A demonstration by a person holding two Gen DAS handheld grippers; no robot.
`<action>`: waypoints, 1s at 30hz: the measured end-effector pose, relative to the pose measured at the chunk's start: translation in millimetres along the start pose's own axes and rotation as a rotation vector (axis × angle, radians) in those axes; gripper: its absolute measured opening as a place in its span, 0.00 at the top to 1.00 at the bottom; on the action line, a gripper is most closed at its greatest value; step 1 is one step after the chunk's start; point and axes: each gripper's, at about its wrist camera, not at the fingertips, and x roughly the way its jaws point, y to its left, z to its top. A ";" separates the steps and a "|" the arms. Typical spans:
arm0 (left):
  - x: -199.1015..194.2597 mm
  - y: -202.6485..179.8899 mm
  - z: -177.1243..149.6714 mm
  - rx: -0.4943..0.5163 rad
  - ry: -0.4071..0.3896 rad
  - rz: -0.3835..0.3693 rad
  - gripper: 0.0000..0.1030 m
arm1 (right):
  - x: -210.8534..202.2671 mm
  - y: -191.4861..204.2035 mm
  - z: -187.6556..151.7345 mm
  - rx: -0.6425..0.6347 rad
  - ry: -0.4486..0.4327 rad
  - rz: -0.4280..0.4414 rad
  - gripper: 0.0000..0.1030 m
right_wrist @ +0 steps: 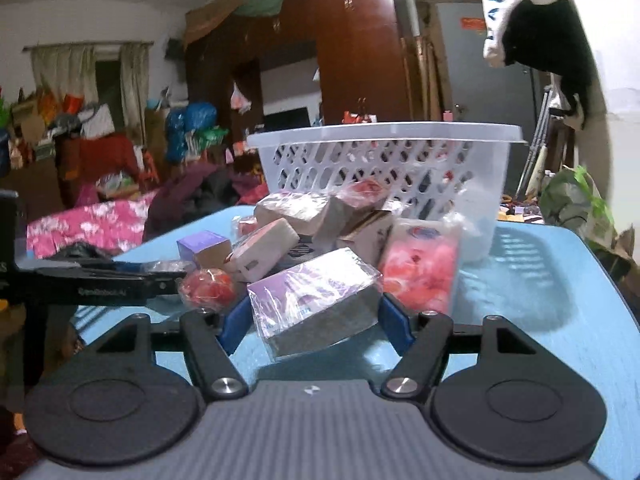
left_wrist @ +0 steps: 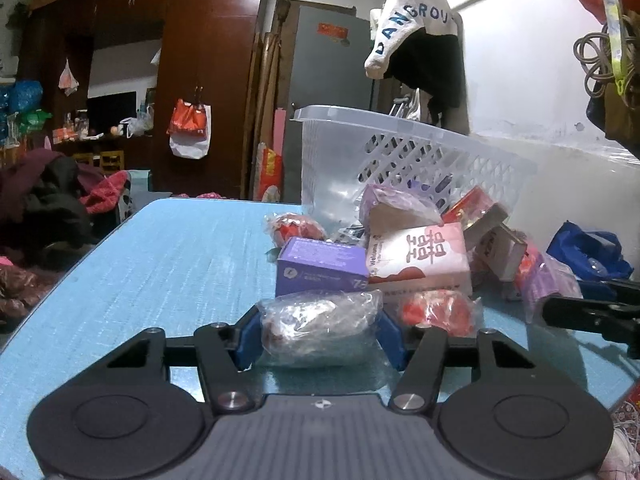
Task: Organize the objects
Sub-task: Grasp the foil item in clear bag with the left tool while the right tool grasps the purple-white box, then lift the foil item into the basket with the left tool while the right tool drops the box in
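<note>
A pile of wrapped packages and boxes lies on the blue table (left_wrist: 160, 264) in front of a white slotted basket (left_wrist: 400, 160), which also shows in the right wrist view (right_wrist: 384, 160). My left gripper (left_wrist: 320, 334) is shut on a clear-wrapped grey-brown packet (left_wrist: 320, 328) at the near side of the pile. Behind it stand a purple box (left_wrist: 320, 266) and a pink box (left_wrist: 420, 258). My right gripper (right_wrist: 316, 316) is shut on a plastic-wrapped purple and grey box (right_wrist: 316, 308), tilted, just above the table. A red wrapped ball (right_wrist: 206, 286) lies to its left.
A pink flowered pack (right_wrist: 420, 268) leans right of the held box. A blue bag (left_wrist: 588, 252) lies at the table's right side. The left gripper's arm (right_wrist: 100, 284) crosses the right wrist view's left side. Clothes and bags clutter the room behind.
</note>
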 end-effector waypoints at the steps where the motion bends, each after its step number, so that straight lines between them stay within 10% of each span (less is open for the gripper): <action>1: -2.4 0.5 -0.5 -0.004 -0.010 -0.008 0.39 | -2.9 -1.4 -1.6 0.005 -0.005 -0.001 0.31; 16: -24.4 4.4 10.8 -0.045 -0.139 -0.056 0.40 | -19.1 -23.1 -1.0 0.067 -0.112 -0.022 0.31; 24: 2.4 -32.1 151.4 0.001 -0.269 -0.173 0.39 | 5.3 -38.0 115.8 -0.067 -0.216 -0.094 0.31; 30: 83.6 -69.4 207.3 0.020 -0.106 -0.112 0.39 | 59.1 -59.5 170.3 -0.074 -0.118 -0.133 0.31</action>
